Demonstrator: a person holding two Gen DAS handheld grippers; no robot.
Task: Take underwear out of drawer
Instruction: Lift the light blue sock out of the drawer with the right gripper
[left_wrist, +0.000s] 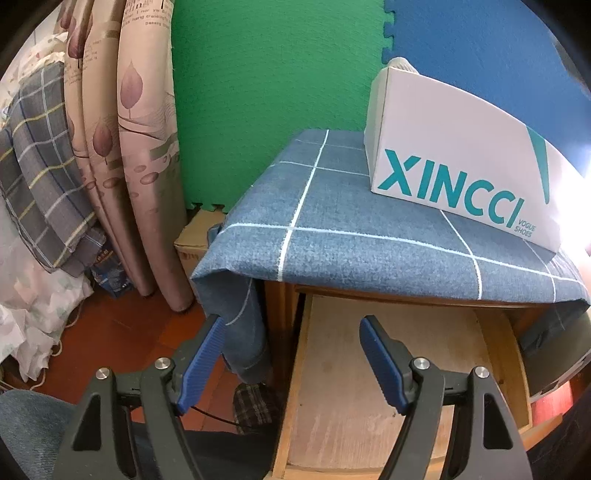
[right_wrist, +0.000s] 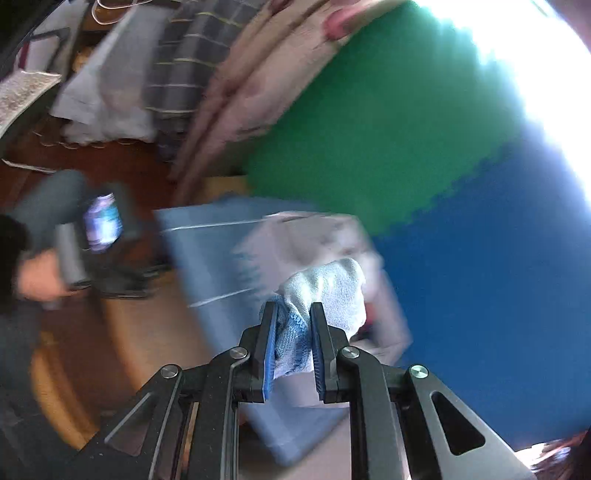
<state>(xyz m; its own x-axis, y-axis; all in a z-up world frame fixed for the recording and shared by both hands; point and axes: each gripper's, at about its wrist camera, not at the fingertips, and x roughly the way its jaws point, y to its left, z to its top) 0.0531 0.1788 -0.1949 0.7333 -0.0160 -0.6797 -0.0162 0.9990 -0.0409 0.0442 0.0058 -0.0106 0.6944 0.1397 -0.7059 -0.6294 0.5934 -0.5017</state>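
Observation:
In the left wrist view the wooden drawer (left_wrist: 369, 387) stands pulled out under the cloth-covered cabinet; its visible floor is bare. My left gripper (left_wrist: 291, 326) is open and empty, one finger over the drawer's left wall, the other over its floor. In the blurred right wrist view my right gripper (right_wrist: 293, 314) is shut on a light blue piece of underwear (right_wrist: 325, 291), held up in the air above the cabinet (right_wrist: 207, 266). The left gripper and the hand that holds it (right_wrist: 99, 240) show at the left there.
A white XINCCI shoe box (left_wrist: 461, 166) stands on the blue checked cloth (left_wrist: 351, 240) on the cabinet top. Green (left_wrist: 266, 92) and blue foam mats line the wall. Curtains (left_wrist: 136, 147), bedding and a cardboard box (left_wrist: 192, 240) stand at the left on the red floor.

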